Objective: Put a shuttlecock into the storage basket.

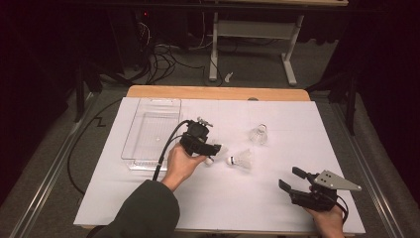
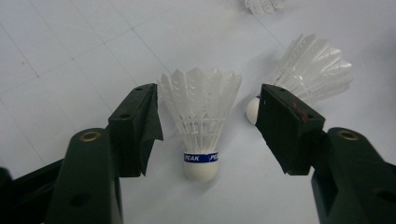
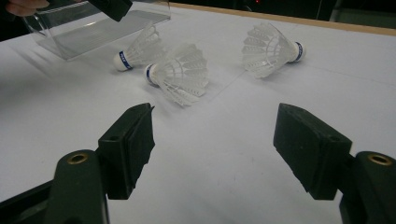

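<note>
Three white feather shuttlecocks lie on the white table sheet. The nearest one, with a blue band by its cork, lies between the jaws of my left gripper, cork toward the camera. The pads stand apart from its feathers on both sides, so the gripper is open. In the high view this gripper is over that shuttlecock near the table's middle. A second shuttlecock lies just to the right, a third farther back. My right gripper hovers open at the front right, nothing between its jaws.
A clear plastic tray stands at the back left of the sheet, beside the left hand. A black cable trails from the left gripper toward the front left. A wooden table edge runs along the back.
</note>
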Available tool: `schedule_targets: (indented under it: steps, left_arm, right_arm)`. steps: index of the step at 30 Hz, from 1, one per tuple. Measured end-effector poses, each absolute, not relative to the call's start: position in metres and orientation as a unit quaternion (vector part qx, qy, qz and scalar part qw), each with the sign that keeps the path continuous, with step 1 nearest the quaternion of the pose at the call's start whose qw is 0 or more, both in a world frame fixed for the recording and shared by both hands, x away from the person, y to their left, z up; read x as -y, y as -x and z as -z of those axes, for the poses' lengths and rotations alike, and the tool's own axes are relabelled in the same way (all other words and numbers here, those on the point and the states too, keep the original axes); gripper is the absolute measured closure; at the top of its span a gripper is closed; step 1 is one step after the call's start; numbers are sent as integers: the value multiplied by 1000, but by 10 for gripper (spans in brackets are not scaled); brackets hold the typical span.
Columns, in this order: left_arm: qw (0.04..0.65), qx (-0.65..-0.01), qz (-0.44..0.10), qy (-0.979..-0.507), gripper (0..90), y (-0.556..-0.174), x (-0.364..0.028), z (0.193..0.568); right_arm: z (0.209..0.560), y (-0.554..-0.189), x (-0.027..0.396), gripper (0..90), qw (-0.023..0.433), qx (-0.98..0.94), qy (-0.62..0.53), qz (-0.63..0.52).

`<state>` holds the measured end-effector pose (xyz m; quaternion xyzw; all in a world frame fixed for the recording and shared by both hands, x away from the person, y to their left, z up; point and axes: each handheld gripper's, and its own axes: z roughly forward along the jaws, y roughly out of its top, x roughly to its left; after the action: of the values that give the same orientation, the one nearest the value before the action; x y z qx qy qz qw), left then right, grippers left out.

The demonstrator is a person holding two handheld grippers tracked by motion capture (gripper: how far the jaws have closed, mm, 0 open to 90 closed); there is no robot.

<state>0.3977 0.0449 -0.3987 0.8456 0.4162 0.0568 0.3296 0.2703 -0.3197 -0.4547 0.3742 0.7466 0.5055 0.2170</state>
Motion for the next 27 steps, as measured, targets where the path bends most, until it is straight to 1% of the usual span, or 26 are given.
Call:
schedule_targets:
  steps: [11, 27]
  left_arm:
    - [294, -420, -51, -857, 396, -400, -43, 401]
    - [265, -422, -38, -866, 392, -402, -39, 406]
  right_arm:
    - [455, -270, 320, 293, 216, -747, -374, -505]
    - [455, -270, 320, 293, 215, -748, -374, -505]
